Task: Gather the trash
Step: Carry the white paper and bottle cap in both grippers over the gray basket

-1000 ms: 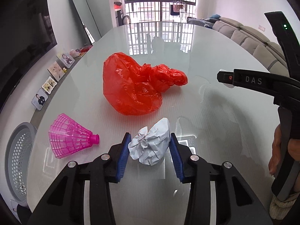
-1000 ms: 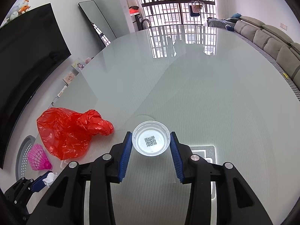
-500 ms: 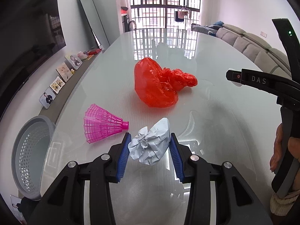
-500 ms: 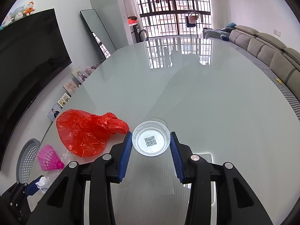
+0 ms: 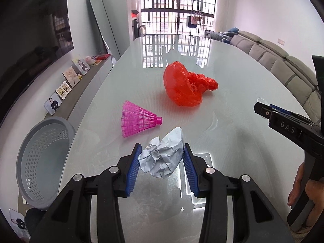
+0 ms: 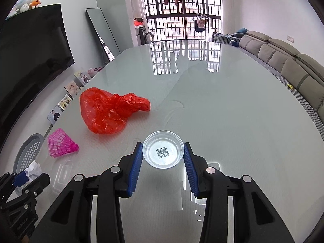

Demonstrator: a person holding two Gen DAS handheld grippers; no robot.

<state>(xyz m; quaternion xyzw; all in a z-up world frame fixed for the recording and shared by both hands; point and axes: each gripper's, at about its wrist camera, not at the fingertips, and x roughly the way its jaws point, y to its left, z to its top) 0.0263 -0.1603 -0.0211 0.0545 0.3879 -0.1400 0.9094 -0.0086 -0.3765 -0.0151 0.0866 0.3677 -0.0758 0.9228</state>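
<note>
My left gripper (image 5: pixel 162 162) is shut on a crumpled white paper ball (image 5: pixel 163 159), held above the glass table (image 5: pixel 232 141). My right gripper (image 6: pixel 163 158) is shut on a small clear plastic cup (image 6: pixel 163 152) with a QR code on its bottom. On the table lie a crumpled red plastic bag (image 5: pixel 185 86) (image 6: pixel 109 111) and a pink shuttlecock (image 5: pixel 138 119) (image 6: pixel 60 145). A grey perforated basket (image 5: pixel 43 162) (image 6: pixel 29 154) stands on the floor past the table's left edge. The left gripper with its paper also shows low left in the right wrist view (image 6: pixel 26 178).
Photo frames (image 5: pixel 62 90) line a low shelf along the left wall under a dark TV (image 6: pixel 30 50). A grey sofa (image 6: pixel 287 64) runs along the right side. The right gripper's body (image 5: pixel 293 129) and a hand (image 5: pixel 303 194) sit at the right of the left wrist view.
Both grippers have pulled back toward the near end of the table with their loads. The red bag and shuttlecock now lie farther ahead, and more of the basket shows on the left.
</note>
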